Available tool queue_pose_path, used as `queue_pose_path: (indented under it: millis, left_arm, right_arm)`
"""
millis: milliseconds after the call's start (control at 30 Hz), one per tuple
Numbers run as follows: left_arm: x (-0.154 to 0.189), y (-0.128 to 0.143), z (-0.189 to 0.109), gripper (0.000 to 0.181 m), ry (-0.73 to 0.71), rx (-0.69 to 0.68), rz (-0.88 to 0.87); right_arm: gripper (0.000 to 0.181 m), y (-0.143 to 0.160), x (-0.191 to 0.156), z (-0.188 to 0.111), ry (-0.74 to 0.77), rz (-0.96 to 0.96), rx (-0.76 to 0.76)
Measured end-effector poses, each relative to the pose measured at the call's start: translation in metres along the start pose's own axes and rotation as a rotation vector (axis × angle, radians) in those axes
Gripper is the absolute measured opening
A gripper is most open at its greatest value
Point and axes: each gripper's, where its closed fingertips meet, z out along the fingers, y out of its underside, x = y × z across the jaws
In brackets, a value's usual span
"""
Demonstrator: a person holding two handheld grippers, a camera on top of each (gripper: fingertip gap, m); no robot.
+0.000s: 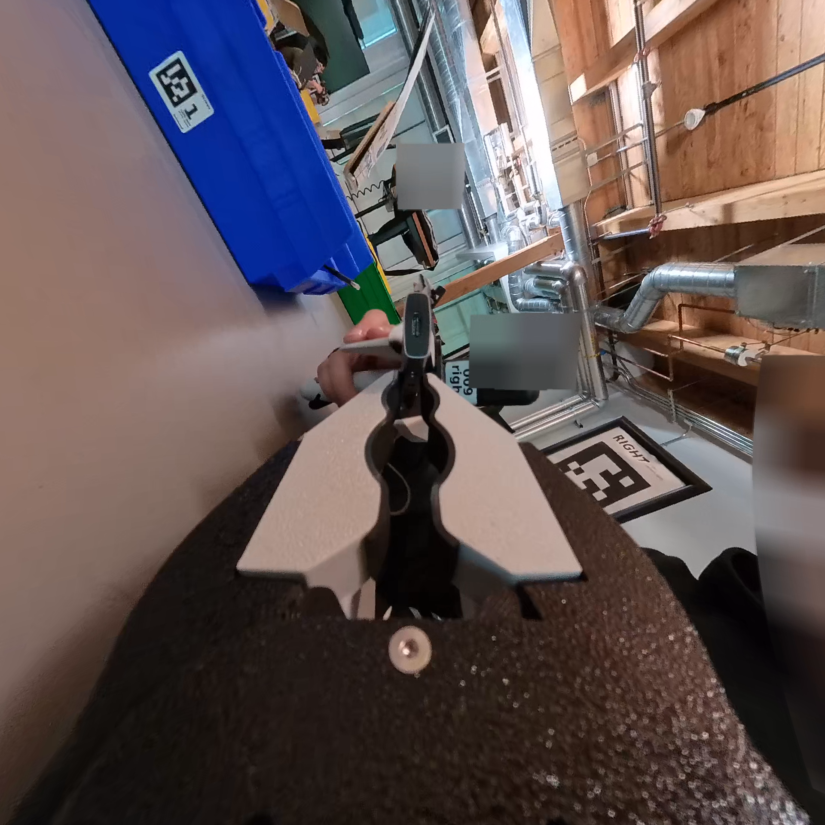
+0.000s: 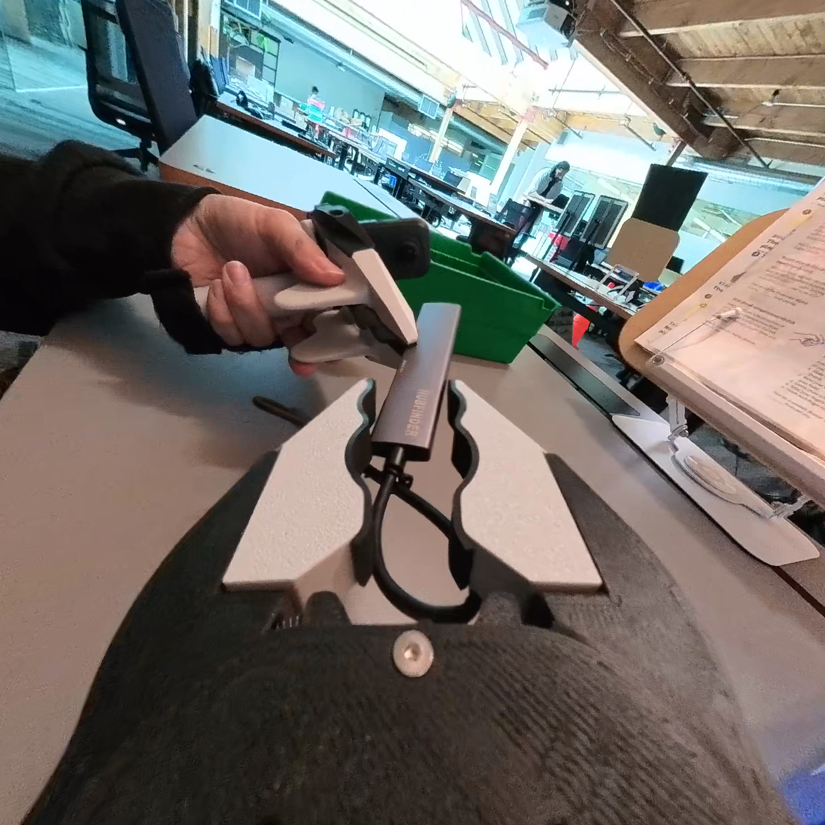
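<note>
Setting: workshop hall, grey table (image 2: 111, 446), green bin (image 2: 482, 303) behind.
Right gripper (image 2: 408, 415): clamps USB hub (image 2: 415, 388), long axis pointing away.
Left gripper (image 2: 393, 339): pinches hub's far end from the left.

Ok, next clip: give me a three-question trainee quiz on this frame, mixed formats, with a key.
1. True or false: the green bin sits beyond the dark hub.
2. The hub is clamped between the fingers of: A) the left gripper only; B) the right gripper only; C) both.
3. Fill in: a black ___ loops from one end of the hub.
Key: 1 true; 2 C; 3 cable.
</note>
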Motion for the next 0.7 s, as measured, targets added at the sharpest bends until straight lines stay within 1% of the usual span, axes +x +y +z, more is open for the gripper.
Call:
queue_pose_path:
  millis: [67,233,467,700]
  left_arm:
    - [-0.003,0.0,-0.001,0.005,-0.009,0.0,0.001]
    - [-0.002,0.001,0.001,0.005,-0.026,-0.011,0.041]
    - [0.0,-0.004,0.004,0.005,-0.001,0.048,-0.018]
    - [0.003,-0.005,0.007,0.005,0.021,0.075,-0.039]
  right_arm:
    - [0.025,0.003,0.002,0.0,0.01,-0.003,-0.03]
    - [0.023,0.002,0.004,-0.003,-0.03,0.115,0.006]
    - [0.022,-0.002,0.01,-0.004,0.019,0.108,0.049]
    - [0.022,-0.006,0.013,-0.005,0.021,0.16,0.08]
